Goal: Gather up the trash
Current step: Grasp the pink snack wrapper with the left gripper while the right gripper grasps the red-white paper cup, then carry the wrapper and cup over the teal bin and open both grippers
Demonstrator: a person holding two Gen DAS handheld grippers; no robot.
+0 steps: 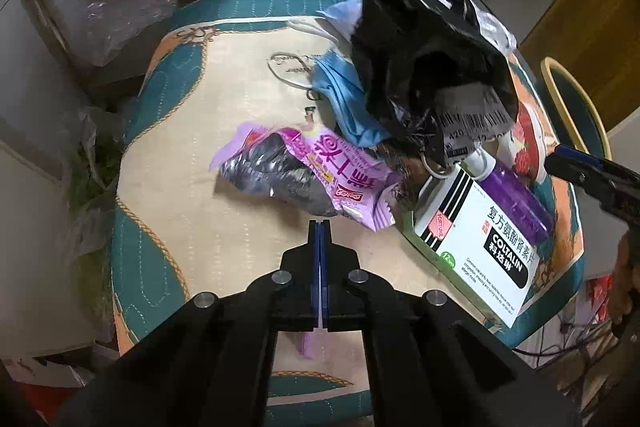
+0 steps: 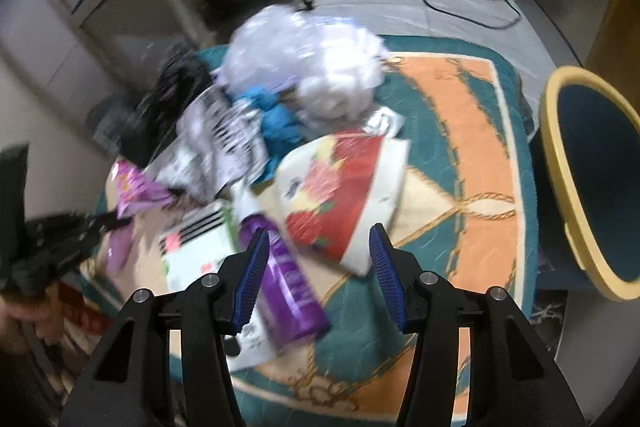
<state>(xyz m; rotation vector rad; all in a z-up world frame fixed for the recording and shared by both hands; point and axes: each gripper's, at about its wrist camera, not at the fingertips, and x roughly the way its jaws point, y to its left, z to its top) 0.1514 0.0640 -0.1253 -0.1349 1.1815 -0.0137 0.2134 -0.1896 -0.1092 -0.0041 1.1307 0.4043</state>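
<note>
1. Mat [image 1: 200, 147], quilted, teal, orange and cream, spread under both tongs with all the trash piled on it.
2. Bin [image 2: 560, 167], dark blue with a yellow rim, off to the right of the right tongs [image 2: 318, 229], beside the mat's edge, mouth tipped this way.
3. Black bag [image 1: 420, 59], crumpled, well ahead and right of the left tongs [image 1: 319, 227], with a barcode label stuck near its lower end.
4. White plastic bag [image 2: 320, 67], scrunched up, far ahead of the right tongs at the back of the pile. Bit blurry.
5. Floral pack [image 2: 340, 187], red and cream, just ahead of the right tongs, between the tips and the white bag.
6. Medicine box [image 1: 480, 247], white with black stripes, lying flat just right of the left tongs.
7. Pink snack wrapper [image 1: 320, 167], right at the left tips and stretching away ahead.
8. Blue cloth [image 1: 344, 99], bunched beyond the wrapper, tucked against the black bag.
9. Purple bottle [image 2: 288, 287], lying on the box, running under the right tongs close to the left-hand pad.
10. Left tongs: pinched tight, pads together on the wrapper's near edge, a pink scrap showing underneath.
11. Right tongs: about half open, pads pressing on nothing.
</note>
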